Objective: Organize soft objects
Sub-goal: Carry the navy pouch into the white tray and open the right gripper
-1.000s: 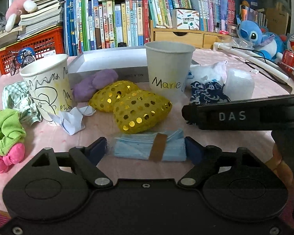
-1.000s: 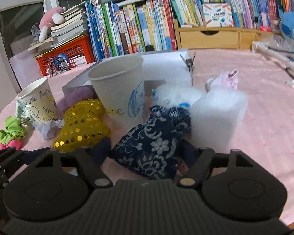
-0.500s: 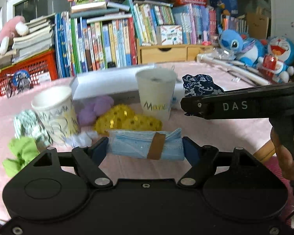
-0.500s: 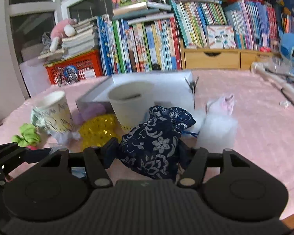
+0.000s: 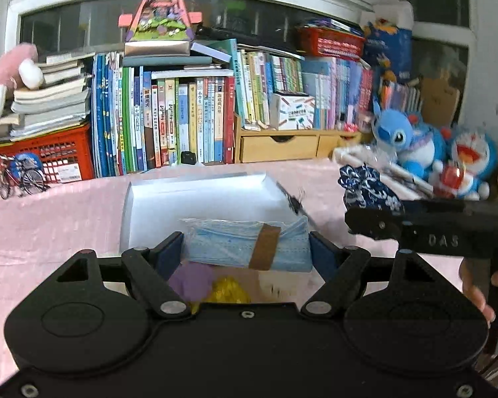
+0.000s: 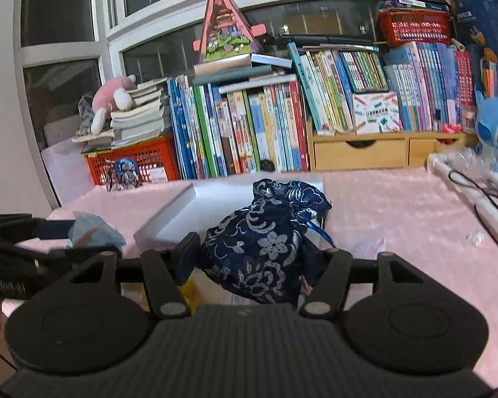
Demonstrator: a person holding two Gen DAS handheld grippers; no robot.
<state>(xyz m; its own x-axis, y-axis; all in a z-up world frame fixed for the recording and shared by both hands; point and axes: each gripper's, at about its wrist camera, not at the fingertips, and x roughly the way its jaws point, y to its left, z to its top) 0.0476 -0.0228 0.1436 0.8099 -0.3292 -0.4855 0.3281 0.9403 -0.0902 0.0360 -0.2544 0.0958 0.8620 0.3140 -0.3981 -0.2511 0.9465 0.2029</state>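
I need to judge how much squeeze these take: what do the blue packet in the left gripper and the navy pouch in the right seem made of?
Packet: looks like pleated, matte nonwoven face masks in a clear glossy plastic wrap that glints and crinkles, banded by a brown strip, probably paper.
Pouch: woven fabric, likely brocade; its silvery flowers shine slightly and its gathered neck folds softly.

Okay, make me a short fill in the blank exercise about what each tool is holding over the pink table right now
1. The left tool is shut on a pack of light ____ face masks.
2. The right tool grips a navy ____-patterned pouch.
3. Behind both lies an open white ____.

Missing: blue; flower; box
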